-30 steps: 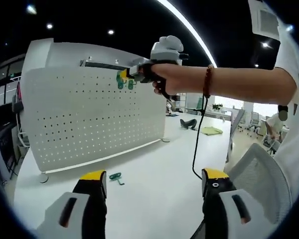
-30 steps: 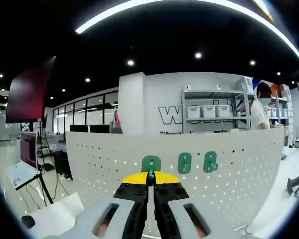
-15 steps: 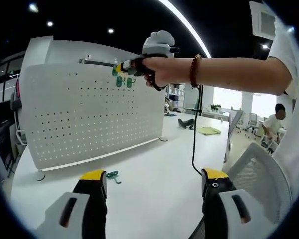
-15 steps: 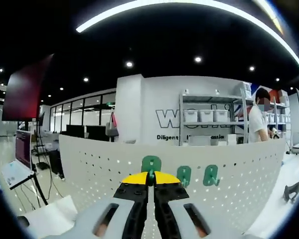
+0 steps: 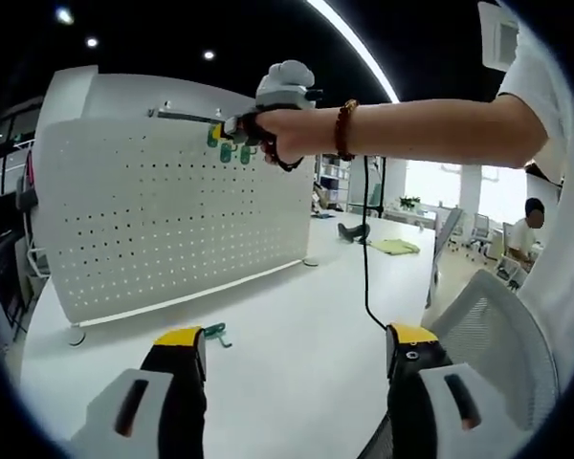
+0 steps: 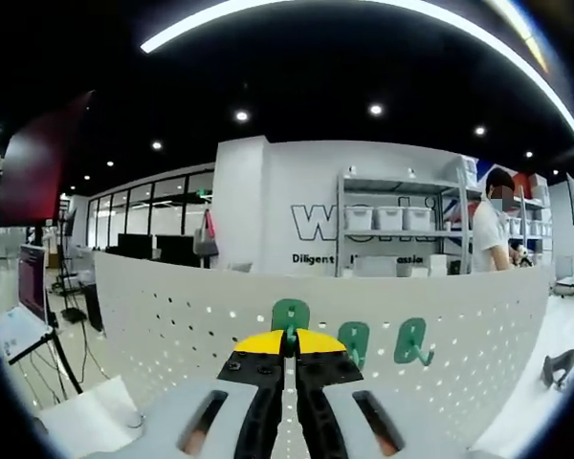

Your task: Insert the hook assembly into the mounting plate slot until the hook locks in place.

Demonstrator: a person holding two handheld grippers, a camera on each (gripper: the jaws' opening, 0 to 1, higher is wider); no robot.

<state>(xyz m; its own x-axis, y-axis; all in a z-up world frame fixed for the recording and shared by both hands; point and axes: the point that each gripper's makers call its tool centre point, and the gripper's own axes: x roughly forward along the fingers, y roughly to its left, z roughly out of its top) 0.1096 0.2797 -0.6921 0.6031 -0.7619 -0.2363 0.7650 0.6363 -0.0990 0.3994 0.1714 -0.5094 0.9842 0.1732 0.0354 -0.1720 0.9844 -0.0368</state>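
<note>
Hook assembly (image 6: pixel 289 316), a small green plastic piece, sits pinched between the closed yellow-tipped jaws of the right gripper (image 6: pixel 289 341), its rounded tab standing just above the tips and pressed close to the top row of the mounting plate (image 6: pixel 172 316), the white perforated panel straight ahead of those jaws. It looks light and stiff, probably a little slick, so a firm pinch low on its flat tab seems the right hold, leaving the back prongs free to enter the slots; too much sideways force could snap or twist a piece this thin. Just beside it, off to the right of the jaws, two more green hooks (image 6: pixel 354 341) already hang on the panel. In the left gripper view the left gripper (image 5: pixel 292 344) hangs with its jaws wide apart and holding nothing, a spare green hook (image 5: pixel 215 332) lying on the white table (image 5: pixel 297 316) just beyond its left tip, and the person's hand (image 5: pixel 273 134) carries the right gripper at the panel's upper edge far ahead. Compared with a second ago, the panel's top edge sits lower and the neighbouring hooks lie nearer the right jaws, though much of that may be camera movement.
</note>
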